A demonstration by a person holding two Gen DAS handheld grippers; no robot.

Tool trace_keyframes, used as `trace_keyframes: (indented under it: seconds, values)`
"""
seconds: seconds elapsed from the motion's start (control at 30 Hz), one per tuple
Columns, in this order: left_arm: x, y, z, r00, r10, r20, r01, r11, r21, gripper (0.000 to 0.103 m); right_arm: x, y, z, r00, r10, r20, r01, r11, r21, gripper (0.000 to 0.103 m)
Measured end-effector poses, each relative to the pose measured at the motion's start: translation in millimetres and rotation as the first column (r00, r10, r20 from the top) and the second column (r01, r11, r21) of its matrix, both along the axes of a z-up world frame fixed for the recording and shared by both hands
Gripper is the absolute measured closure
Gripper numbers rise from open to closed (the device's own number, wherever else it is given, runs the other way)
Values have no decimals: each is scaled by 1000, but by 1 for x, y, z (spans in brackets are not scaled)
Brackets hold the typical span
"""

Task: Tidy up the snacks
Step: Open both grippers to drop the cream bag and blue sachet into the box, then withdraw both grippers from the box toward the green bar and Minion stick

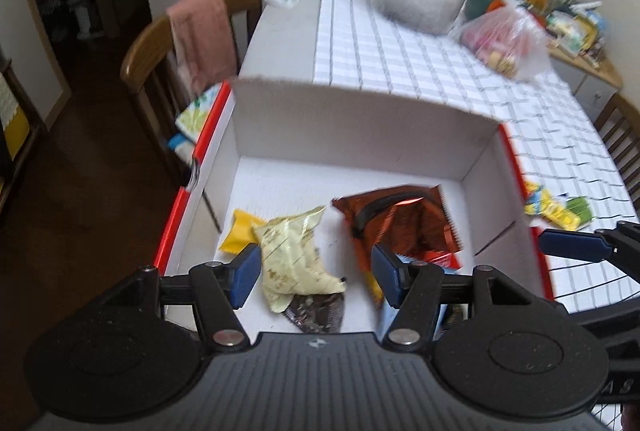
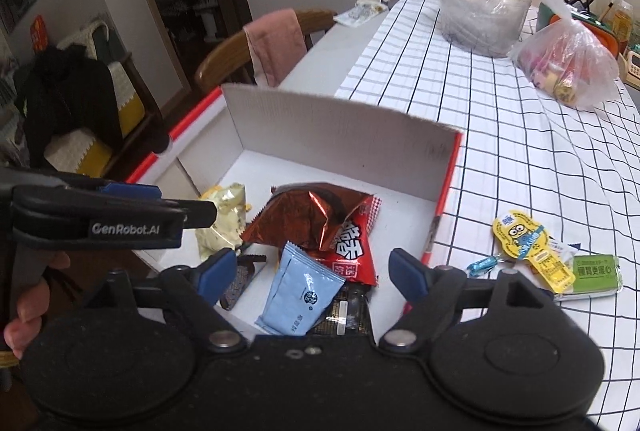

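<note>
Dining room, dim wooden floor, a chair (image 2: 240,51) draped with a pink towel (image 2: 276,43); one table (image 2: 500,151) under a white cloth with dark grid lines. Item one: open cardboard box (image 2: 340,123), white inside, red edges, at the near left end of the table. Contents: copper-red foil bag (image 1: 400,223), pale yellow crumpled packet (image 1: 292,255), small yellow packet (image 1: 240,231), light blue sachet (image 2: 300,291), dark wrappers partly hidden beneath the others. Item two: loose snacks still on the cloth, just beside the box's right wall: a yellow cartoon-character packet (image 2: 528,247) with its long axis running diagonally toward the near right, a green bar (image 2: 592,275) lying crosswise beyond it, and a small blue wrapped sweet (image 2: 484,265). Item three: two knotted plastic bags (image 2: 484,3) at the far end, well apart. Left claw (image 1: 316,271): released, nothing between its pads, hanging over the pale packet in the box. Right claw (image 2: 312,271): released, empty, above the blue sachet. Judgement: the loose snacks lie to the right of both claws, outside the box; the right claw is the nearer and better placed to reach them, crossing the box's red wall.
</note>
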State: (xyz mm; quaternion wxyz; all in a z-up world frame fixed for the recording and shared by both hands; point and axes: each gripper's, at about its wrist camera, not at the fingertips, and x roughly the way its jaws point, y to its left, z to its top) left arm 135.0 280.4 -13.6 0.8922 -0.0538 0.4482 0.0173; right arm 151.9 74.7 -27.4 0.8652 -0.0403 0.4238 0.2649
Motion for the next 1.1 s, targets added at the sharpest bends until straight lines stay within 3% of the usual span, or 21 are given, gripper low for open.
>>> trace_keyframes:
  seconds: [0.17,0.4,0.63,0.7,1.1]
  values:
    - [-16,-15,18,997,-36,66,36,999,-7,34,-10,-21,15,1000,-5,22,4,999,50,18]
    - [-30,-45,34,987,-99,125,104,994,-30,29,-21,-61,27,999,-19,41,16,996,84,16]
    - [-34,-83,37,977,-163,138,171,984,-51,28,-25,-107,26,997,-67,33,63,992,106,12]
    - [-35,-95,36,974,-176,140,185,981,-60,25,-26,-120,24,996,-81,31,77,991,109,2]
    - [-27,-172,21,945,-301,125,310,948,-65,25,-17,-206,10,997,-67,35,65,997,49,2]
